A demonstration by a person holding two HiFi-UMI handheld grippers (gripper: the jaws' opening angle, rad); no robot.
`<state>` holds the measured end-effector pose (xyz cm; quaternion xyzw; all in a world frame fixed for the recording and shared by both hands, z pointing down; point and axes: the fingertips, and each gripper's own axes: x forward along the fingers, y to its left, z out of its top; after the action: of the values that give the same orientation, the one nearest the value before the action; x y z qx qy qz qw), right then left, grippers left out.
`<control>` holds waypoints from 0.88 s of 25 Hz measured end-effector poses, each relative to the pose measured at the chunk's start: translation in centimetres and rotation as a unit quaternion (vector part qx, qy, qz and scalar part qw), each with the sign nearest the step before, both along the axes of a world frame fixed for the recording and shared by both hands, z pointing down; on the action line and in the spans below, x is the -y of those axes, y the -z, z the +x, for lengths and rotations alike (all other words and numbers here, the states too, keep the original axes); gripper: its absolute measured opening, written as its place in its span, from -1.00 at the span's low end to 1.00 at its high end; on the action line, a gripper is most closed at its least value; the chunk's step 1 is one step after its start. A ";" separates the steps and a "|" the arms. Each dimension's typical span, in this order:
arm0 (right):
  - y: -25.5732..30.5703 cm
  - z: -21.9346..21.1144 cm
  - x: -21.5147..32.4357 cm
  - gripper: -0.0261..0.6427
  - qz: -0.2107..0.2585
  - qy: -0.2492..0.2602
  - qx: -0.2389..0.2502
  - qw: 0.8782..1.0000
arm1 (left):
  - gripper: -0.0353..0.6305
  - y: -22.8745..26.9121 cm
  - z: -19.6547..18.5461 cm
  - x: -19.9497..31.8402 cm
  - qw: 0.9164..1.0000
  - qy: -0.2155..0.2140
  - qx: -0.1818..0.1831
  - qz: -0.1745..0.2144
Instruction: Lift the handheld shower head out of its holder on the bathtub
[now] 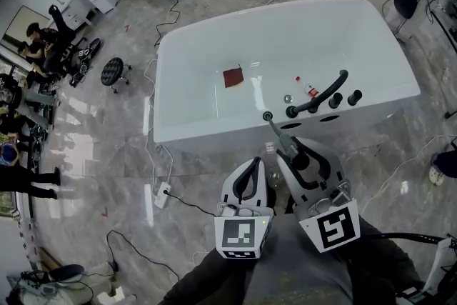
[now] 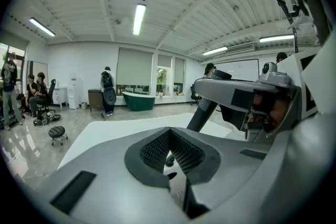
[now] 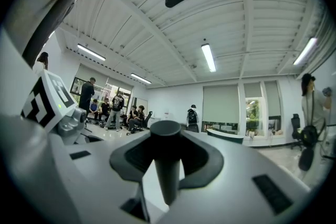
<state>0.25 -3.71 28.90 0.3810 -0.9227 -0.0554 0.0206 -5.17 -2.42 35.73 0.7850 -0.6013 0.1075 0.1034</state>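
My right gripper (image 1: 286,147) is shut on the handheld shower head (image 1: 273,125), a slim dark grey wand with a small round end. The wand hangs over the near rim of the white bathtub (image 1: 193,128), apart from the black tap fittings (image 1: 319,98) on the rim's right corner. In the right gripper view the wand (image 3: 166,162) stands upright between the shut pads of the right gripper (image 3: 165,168). My left gripper (image 1: 253,169) is beside it, short of the tub, shut with nothing in it. Its pads meet in the left gripper view (image 2: 170,157).
Inside the tub lie a red square (image 1: 233,76) and a small bottle (image 1: 309,88). Two dark holes (image 1: 291,126) show in the rim near the black knobs (image 1: 354,97). A power strip (image 1: 163,194) with cables lies on the floor left of me. A black stool (image 1: 113,71) and several people are at the far left.
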 end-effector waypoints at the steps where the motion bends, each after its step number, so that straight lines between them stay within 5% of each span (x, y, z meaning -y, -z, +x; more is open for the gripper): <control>1: -0.5 0.2 -0.5 -0.54 -0.005 0.000 -0.001 1.000 | -0.88 -0.6 0.3 -0.9 1.000 0.000 0.000 -0.010; 7: -2.2 0.0 -2.8 -0.54 -0.017 -0.004 -0.007 1.000 | -0.88 -1.8 -0.5 -3.5 1.000 0.012 -0.001 -0.023; 22: 0.4 -4.4 -8.4 -0.54 0.021 -0.056 -0.014 0.998 | -0.88 -0.3 -4.2 -6.7 0.999 -0.047 -0.025 0.007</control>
<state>-4.15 4.66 28.53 0.4312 -0.8983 -0.0790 0.0283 -9.34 4.29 36.07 0.8157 -0.5614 0.0890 0.1077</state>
